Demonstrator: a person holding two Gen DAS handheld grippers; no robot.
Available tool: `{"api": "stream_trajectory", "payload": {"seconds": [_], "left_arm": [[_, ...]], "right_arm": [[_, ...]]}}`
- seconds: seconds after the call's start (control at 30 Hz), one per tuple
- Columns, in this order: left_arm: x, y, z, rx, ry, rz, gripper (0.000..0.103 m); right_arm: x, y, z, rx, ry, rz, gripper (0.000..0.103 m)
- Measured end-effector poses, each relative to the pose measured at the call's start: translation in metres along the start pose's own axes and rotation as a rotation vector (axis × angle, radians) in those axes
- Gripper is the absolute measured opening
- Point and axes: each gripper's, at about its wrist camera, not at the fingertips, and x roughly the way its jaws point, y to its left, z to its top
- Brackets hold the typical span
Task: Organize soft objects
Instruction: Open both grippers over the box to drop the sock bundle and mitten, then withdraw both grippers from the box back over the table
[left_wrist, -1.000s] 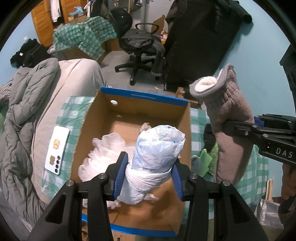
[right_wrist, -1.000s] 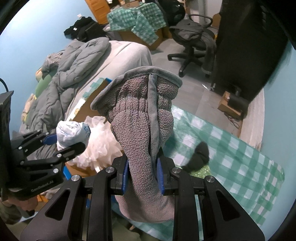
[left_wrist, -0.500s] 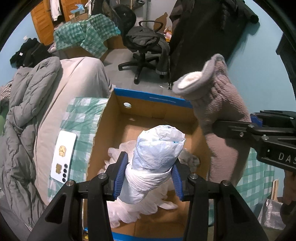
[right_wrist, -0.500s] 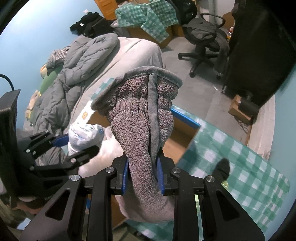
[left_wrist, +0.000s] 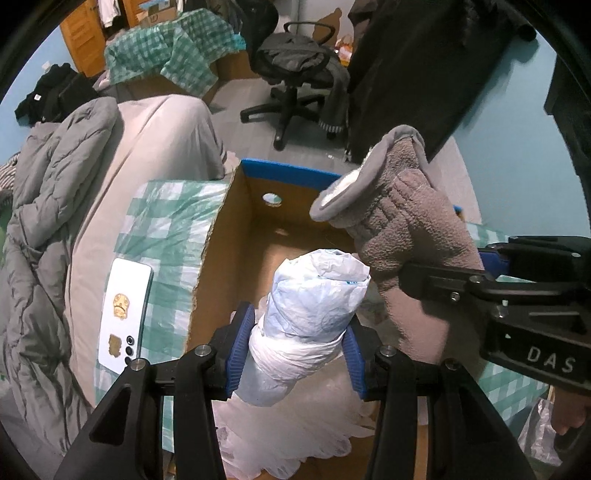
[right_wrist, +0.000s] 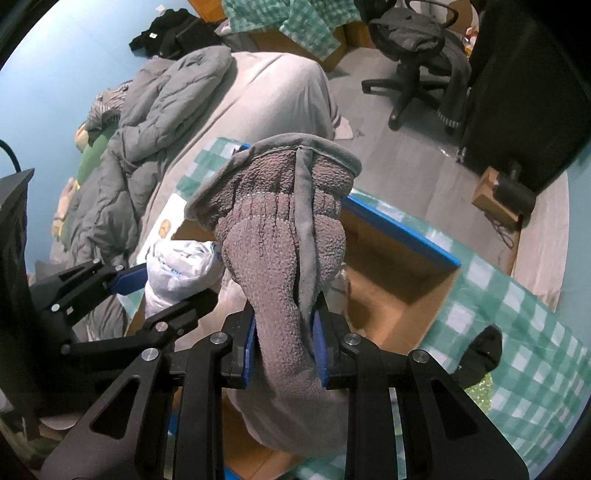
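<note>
left gripper clamps rolled plastic bag | right gripper clamps fleece sock | both over cardboard box

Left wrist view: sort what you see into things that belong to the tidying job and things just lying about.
Part of the job:
- rolled plastic bag bundle, clamped in the left hand-held gripper
- fleece sock, clamped in the right hand-held gripper
- cardboard box, with white plastic inside

Just lying about:
- phone on the checked cloth
- grey quilt
- office chair
</note>
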Motion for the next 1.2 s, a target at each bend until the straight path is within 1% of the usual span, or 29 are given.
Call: {"api": "stream_trajectory", "payload": {"seconds": [0.07, 0.17, 0.2, 0.27, 0.33, 0.4, 0.47, 0.87, 1.2], "left_arm": [[0.002, 0.001, 0.0, -0.003, 0.005, 0.006, 0.048], [0.003, 0.001, 0.0, 0.0, 0.009, 0.014, 0.053], [0.003, 0.001, 0.0, 0.001, 0.012, 0.014, 0.061], [0.002, 0.001, -0.001, 0.001, 0.011, 0.024, 0.071], [-0.001, 0.0, -0.002, 0.006, 0.002, 0.031, 0.072], [-0.002, -0.001, -0.003, 0.007, 0.004, 0.035, 0.072], [-0.005, -0.002, -0.004, 0.003, 0.004, 0.038, 0.072], [-0.025, -0.016, -0.014, -0.041, -0.013, 0.026, 0.073], [-0.035, -0.049, -0.025, -0.024, -0.012, 0.01, 0.073]], "right_arm": [[0.002, 0.0, 0.001, 0.002, 0.004, -0.006, 0.027], [0.005, -0.002, 0.001, 0.011, 0.018, -0.007, 0.038], [0.005, -0.002, 0.002, 0.01, 0.02, -0.011, 0.042], [0.005, -0.003, 0.002, 0.012, 0.026, -0.019, 0.048], [0.003, -0.004, 0.002, 0.02, 0.027, -0.021, 0.053], [-0.002, -0.006, 0.001, 0.023, 0.014, -0.023, 0.061], [-0.005, -0.007, 0.0, 0.017, 0.012, -0.024, 0.063], [-0.023, -0.023, -0.014, 0.024, -0.005, -0.035, 0.063], [-0.043, -0.047, -0.033, 0.056, -0.026, -0.058, 0.064]]}}
